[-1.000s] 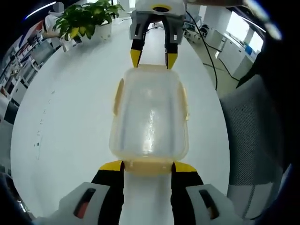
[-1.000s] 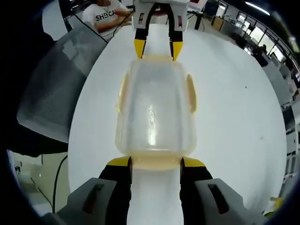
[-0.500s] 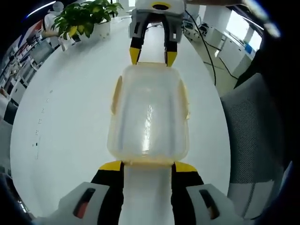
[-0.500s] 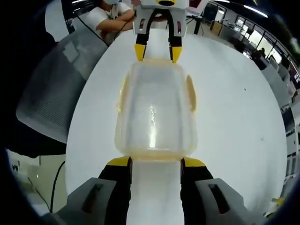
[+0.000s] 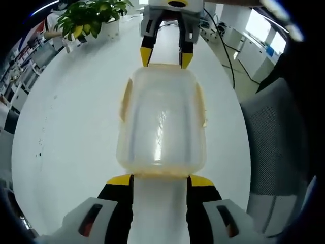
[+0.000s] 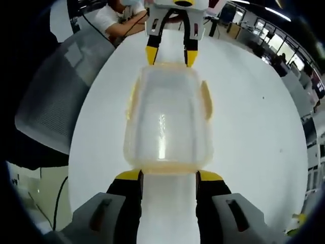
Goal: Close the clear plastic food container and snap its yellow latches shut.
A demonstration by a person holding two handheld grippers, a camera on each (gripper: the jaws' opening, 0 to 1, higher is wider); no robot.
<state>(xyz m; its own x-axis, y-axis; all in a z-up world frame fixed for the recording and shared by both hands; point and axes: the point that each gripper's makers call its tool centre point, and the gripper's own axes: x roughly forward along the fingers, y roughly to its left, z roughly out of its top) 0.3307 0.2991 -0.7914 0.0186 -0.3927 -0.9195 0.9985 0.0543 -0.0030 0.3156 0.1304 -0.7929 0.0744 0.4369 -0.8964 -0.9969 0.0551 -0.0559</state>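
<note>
The container [image 5: 161,119] sits on a white table [image 5: 71,142], lid on top, with its long axis running straight from one gripper to the other. Each gripper faces one short end.

In the left gripper view, the left gripper [image 5: 160,179] has its jaws spread, one yellow tip at either corner of the near short end, touching or just beside the rim; whether they press it cannot be told. At the far short end stands the right gripper [image 5: 163,57], jaws also spread, tips at the far rim.

The right gripper view mirrors this: the right gripper [image 6: 167,175] straddles its near end of the container [image 6: 167,119], and the left gripper [image 6: 169,56] stands at the opposite end. Neither gripper pinches anything.

The yellow latches [image 5: 124,99] lie along the two long sides and appear to stick outward, so they look unsnapped. A latch [image 6: 205,99] shows on a long side in the right gripper view too.

The latches lie off to either side of both grippers' line, not in front of the tips. Judged from this, each gripper would have to swing round to a long side. Both are equally near.

A plant [image 5: 89,18] and a mesh chair [image 5: 274,137] stand at the table's edges.
</note>
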